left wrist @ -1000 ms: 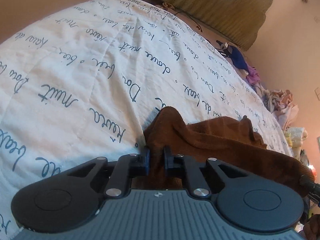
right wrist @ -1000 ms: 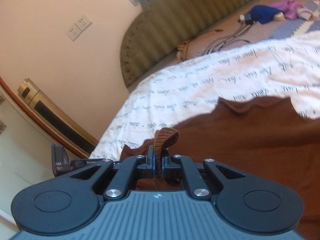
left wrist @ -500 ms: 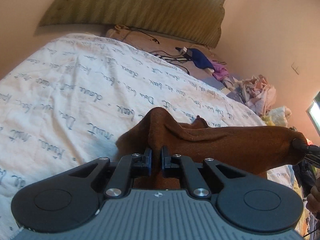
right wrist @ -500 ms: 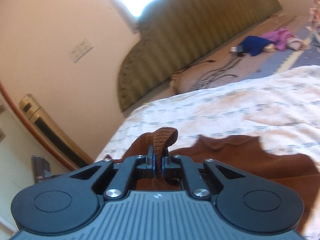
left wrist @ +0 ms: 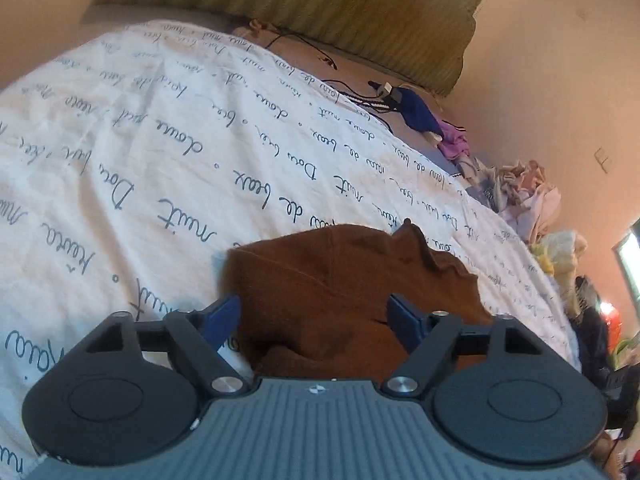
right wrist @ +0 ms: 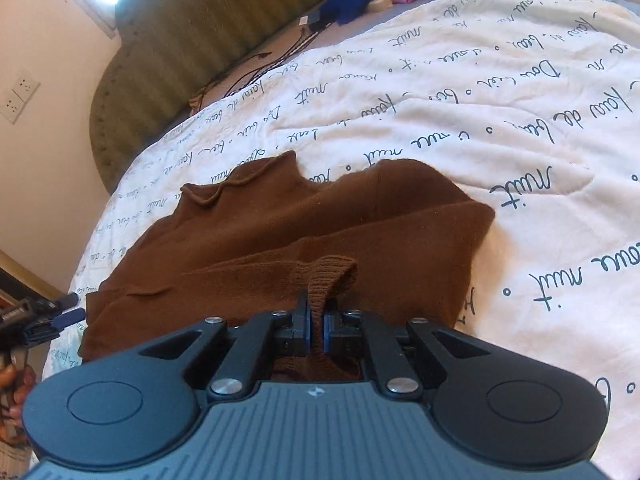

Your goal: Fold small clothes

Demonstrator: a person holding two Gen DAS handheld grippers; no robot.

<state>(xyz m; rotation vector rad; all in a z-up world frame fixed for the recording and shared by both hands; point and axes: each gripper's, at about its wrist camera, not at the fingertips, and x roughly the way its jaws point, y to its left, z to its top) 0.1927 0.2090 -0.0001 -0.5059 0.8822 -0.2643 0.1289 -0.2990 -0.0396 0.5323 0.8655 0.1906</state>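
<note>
A small brown knit garment lies folded over itself on a white quilt printed with blue script. My left gripper is open, its jaws spread wide on either side of the cloth, holding nothing. In the right wrist view the same brown garment lies flat with its collar toward the far left. My right gripper is shut on a ribbed edge of the garment, which sticks up between the fingers. The left gripper shows at the left edge of that view.
A green striped headboard stands at the far end of the bed. Cables, a blue cloth and a purple cloth lie near it. A heap of pale clothes sits at the right by the wall.
My left gripper has opened and let go of the brown garment. The garment has come down from held up to lying folded on the quilt. My right gripper stays shut on it.
</note>
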